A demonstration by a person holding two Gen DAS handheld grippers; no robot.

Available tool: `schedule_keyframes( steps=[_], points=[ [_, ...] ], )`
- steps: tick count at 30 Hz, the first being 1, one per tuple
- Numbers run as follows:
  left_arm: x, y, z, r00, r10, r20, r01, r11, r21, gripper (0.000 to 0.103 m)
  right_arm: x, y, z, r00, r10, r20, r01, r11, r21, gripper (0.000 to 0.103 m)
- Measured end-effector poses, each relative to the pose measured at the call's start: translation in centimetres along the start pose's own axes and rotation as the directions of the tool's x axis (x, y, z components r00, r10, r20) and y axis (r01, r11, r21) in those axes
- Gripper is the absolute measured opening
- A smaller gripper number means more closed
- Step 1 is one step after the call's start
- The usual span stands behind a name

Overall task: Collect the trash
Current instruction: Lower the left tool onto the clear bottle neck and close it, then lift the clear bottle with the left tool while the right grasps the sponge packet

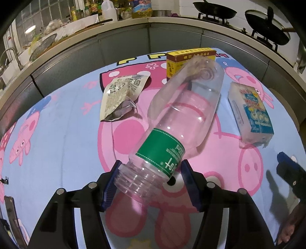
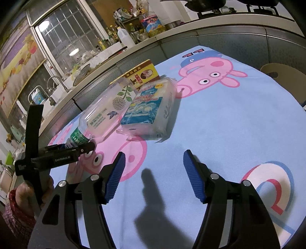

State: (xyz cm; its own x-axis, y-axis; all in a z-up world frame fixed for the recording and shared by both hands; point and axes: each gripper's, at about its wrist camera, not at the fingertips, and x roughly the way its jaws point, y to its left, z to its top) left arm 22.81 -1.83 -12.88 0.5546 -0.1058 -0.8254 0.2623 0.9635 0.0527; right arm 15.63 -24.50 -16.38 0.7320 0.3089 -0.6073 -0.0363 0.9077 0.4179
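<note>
Two blue ribbed pads of the left gripper (image 1: 151,184) clamped on the neck end of a clear plastic bottle (image 1: 179,118), just below its green label (image 1: 162,151). Bottle lifted and tilted, base pointing away over a cartoon pig tablecloth (image 1: 63,138). Right gripper (image 2: 154,175) spread wide, holding nothing, hovering above the cloth with its shadow beneath. Beyond the bottle on the left, a crumpled silver and white wrapper (image 1: 119,95) lying flat. On the right, a soft white and blue tissue pack (image 1: 250,115), apart from the bottle in the left wrist view. Farther back, a yellow and brown box (image 1: 189,58), partly hidden behind the bottle's base. Past the table edge, a kitchen counter (image 1: 133,24) with bottles, a sink at far left, and dark pans (image 1: 214,8) on a stove.
</note>
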Motion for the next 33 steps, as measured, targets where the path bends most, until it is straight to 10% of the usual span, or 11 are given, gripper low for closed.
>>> schedule_keyframes(
  steps=[19, 22, 33],
  points=[
    [-4.3, 0.3, -6.9, 0.999, -0.052, 0.014, 0.052, 0.999, 0.016, 0.04, 0.1, 0.1, 0.0, 1.0, -0.004, 0.002, 0.004, 1.0, -0.005, 0.064],
    [-5.0, 0.4, -8.5, 1.0, -0.029, 0.009, 0.029, 1.0, 0.012, 0.066, 0.1, 0.1, 0.0, 1.0, -0.004, 0.002, 0.004, 1.0, -0.005, 0.064],
    [-8.0, 0.8, -6.8, 0.995, 0.0, 0.101, 0.001, 1.0, -0.012, 0.084, 0.1, 0.2, 0.0, 1.0, -0.005, 0.002, 0.005, 1.0, -0.004, 0.065]
  ],
)
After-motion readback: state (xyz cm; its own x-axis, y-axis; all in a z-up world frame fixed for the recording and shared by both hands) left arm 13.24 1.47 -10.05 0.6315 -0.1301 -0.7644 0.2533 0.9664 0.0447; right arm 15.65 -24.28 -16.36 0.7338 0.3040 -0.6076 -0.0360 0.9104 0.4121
